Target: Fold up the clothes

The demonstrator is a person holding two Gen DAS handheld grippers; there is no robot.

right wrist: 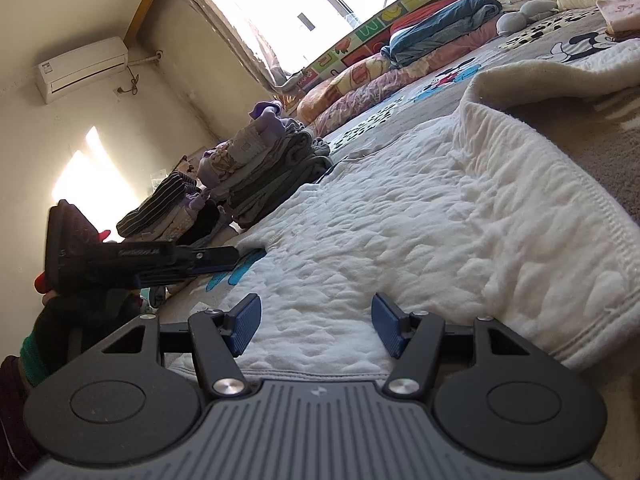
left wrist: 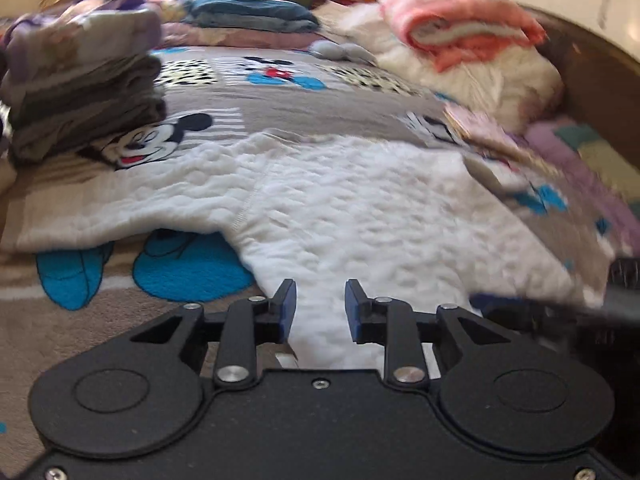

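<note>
A white quilted garment (left wrist: 360,208) lies spread flat on the cartoon-print blanket (left wrist: 248,116); one sleeve reaches out to the left. My left gripper (left wrist: 321,306) hovers low over the garment's near edge. Its blue pads stand apart, with the cloth lying flat below the gap and unpinched. In the right wrist view the same garment (right wrist: 400,216) fills the middle, its far side folded over in a thick roll. My right gripper (right wrist: 318,324) is open wide just above the hem, holding nothing. The left gripper (right wrist: 230,258) shows there at the left, held by a gloved hand (right wrist: 60,320).
A pile of folded grey and purple clothes (left wrist: 80,80) stands at the left of the bed. Blue folded clothes (left wrist: 248,12) and pillows lie at the back. An orange and white blanket heap (left wrist: 472,40) sits at the right by a wooden bed frame (left wrist: 600,80).
</note>
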